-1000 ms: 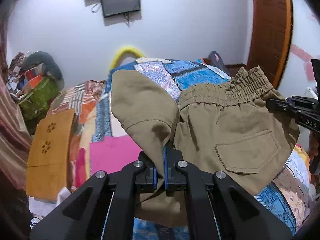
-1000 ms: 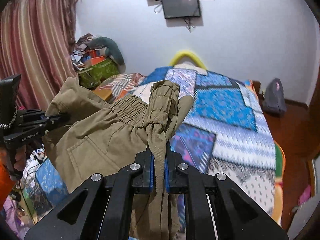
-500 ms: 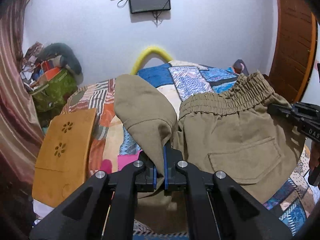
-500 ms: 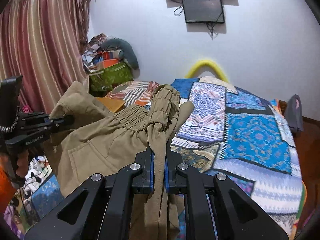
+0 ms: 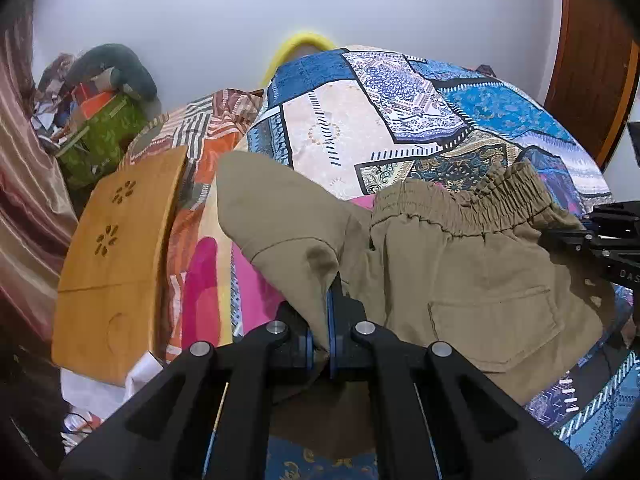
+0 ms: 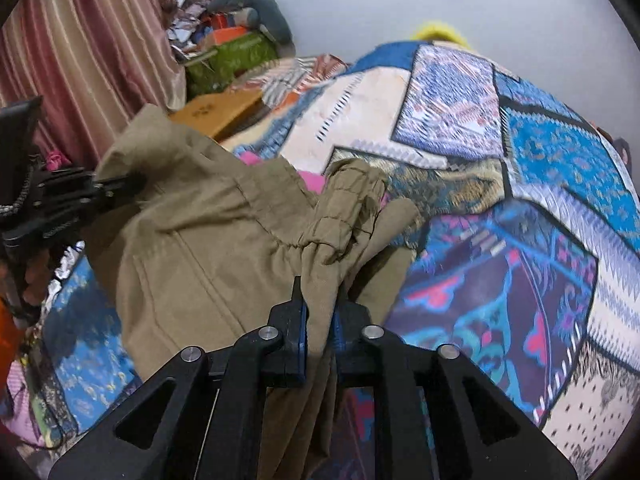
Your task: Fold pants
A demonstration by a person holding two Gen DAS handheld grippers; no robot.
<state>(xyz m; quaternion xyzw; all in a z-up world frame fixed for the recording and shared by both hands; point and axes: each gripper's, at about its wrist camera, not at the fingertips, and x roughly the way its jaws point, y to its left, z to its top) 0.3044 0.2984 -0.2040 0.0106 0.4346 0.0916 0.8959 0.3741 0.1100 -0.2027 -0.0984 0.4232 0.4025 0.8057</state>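
Note:
Khaki pants (image 5: pixel 472 280) with an elastic waistband and a back pocket hang stretched between my two grippers above a patchwork bedspread (image 5: pixel 380 120). My left gripper (image 5: pixel 322 344) is shut on one edge of the pants, and a loose flap stands up above its jaws. My right gripper (image 6: pixel 320 332) is shut on the bunched waistband end of the pants (image 6: pixel 208 240). The right gripper shows at the right edge of the left wrist view (image 5: pixel 592 236). The left gripper shows at the left edge of the right wrist view (image 6: pixel 100 192).
A wooden lap tray (image 5: pixel 120 260) lies at the bed's left side. A green bag and piled clutter (image 5: pixel 100 136) sit by the striped curtain (image 6: pixel 80 40). A yellow hoop (image 5: pixel 304 42) stands at the bed's far end. A brown door (image 5: pixel 592 60) is on the right.
Both grippers have tilted downward and moved lower over the bed, carrying the pants with them. The wall screen has slid out of view at the top. Both grips stay shut.

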